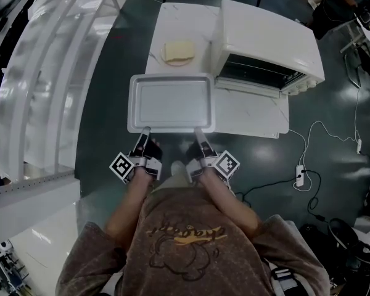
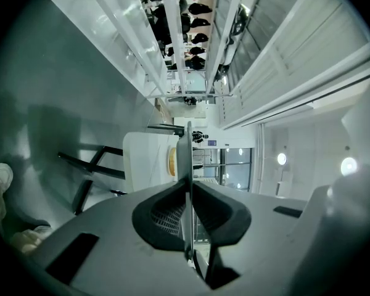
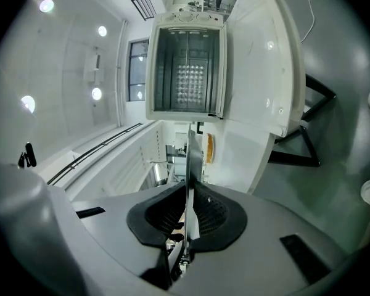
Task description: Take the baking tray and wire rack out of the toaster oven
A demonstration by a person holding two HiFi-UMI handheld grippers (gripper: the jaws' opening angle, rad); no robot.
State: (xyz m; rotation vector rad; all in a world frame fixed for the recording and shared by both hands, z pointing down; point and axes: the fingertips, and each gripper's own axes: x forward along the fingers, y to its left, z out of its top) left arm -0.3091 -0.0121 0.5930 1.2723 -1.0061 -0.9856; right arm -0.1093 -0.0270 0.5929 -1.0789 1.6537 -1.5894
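Note:
A shallow grey baking tray [image 1: 171,102] is held level by its near rim, left of the white toaster oven [image 1: 265,45], partly over the white table [image 1: 253,115]. My left gripper [image 1: 145,130] is shut on the rim's left part and my right gripper [image 1: 199,130] on its right part. In the left gripper view the tray [image 2: 185,156] shows edge-on between the dark pads of the left gripper [image 2: 188,193]. The right gripper view shows the same for the tray [image 3: 192,156] and the right gripper [image 3: 188,193], with the oven [image 3: 188,73] open beyond; whether the bars inside are the wire rack I cannot tell.
A yellow slice of bread on a plate [image 1: 177,52] lies on the table behind the tray. The oven's door [image 1: 250,86] hangs open toward me. A white railing structure [image 1: 49,73] runs along the left. A power strip with cables [image 1: 300,176] lies on the dark floor at right.

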